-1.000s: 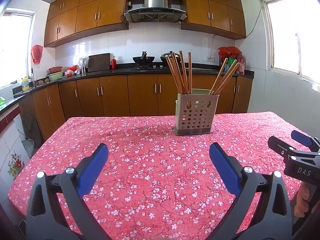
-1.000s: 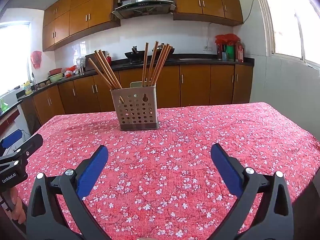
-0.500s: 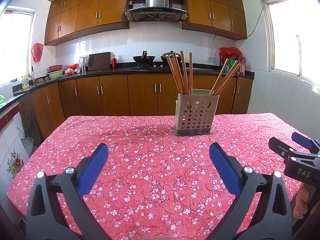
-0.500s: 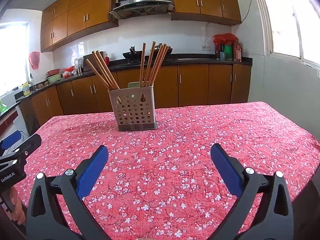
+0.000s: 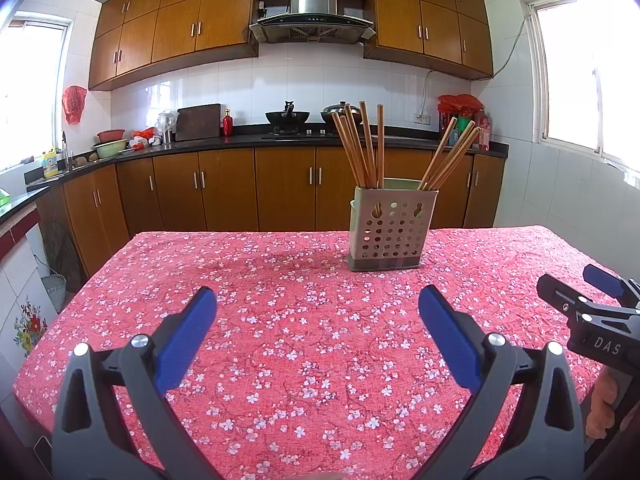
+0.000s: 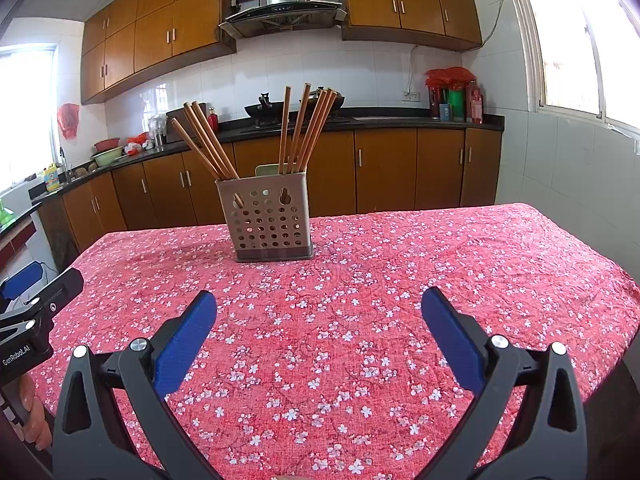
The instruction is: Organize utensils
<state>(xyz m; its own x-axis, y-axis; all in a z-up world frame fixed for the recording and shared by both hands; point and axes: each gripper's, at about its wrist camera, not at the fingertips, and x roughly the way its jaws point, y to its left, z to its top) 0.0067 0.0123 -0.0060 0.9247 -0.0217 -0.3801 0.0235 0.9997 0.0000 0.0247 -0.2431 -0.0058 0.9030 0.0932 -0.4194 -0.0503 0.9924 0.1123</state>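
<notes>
A perforated grey utensil holder (image 5: 387, 229) stands upright on the red floral tablecloth (image 5: 280, 320); it also shows in the right wrist view (image 6: 270, 222). Several wooden chopsticks (image 5: 362, 144) stand in it in two bunches, leaning left and right; they show in the right wrist view too (image 6: 304, 128). My left gripper (image 5: 318, 306) is open and empty, held above the cloth in front of the holder. My right gripper (image 6: 319, 312) is open and empty too, near the table's front. Each gripper shows at the edge of the other's view: the right one (image 5: 576, 300) and the left one (image 6: 36, 292).
The table's edges fall away at the left (image 5: 60, 320) and at the right (image 6: 624, 292). Wooden cabinets and a dark counter (image 5: 240, 142) with a wok, pots and bottles run along the back wall. Tiled wall and window stand at the right.
Both grippers have drifted slightly; the holder sits a little differently in each view. Nothing was grasped or released and both jaws stay open.
</notes>
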